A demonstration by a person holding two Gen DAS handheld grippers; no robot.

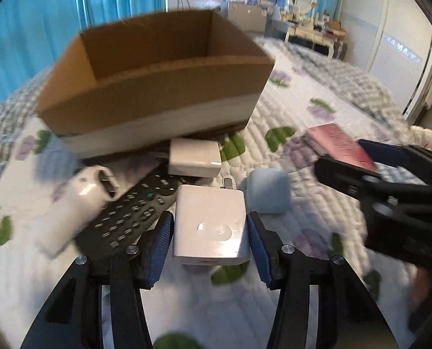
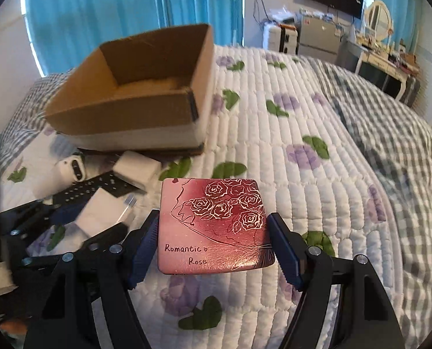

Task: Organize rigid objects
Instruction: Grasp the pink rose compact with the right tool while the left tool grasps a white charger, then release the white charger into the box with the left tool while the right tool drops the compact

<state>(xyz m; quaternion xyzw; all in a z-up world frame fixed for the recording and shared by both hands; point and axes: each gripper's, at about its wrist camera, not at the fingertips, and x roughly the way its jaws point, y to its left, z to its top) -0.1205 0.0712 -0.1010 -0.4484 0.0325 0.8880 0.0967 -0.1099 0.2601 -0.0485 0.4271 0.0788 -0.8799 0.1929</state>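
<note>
Left gripper low centre, pinching white charger; right gripper low centre, clamped on red tin. Cardboard box upper left on quilt, then black remote, blue case.

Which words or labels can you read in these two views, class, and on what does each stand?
"Romantic Rose": handwritten-style lettering on the pink rose tin, between the right gripper fingers.
Remote control button markings: too blurred to read.
White charger block: only a glare patch, no legible text.
Cardboard box: none.
</note>
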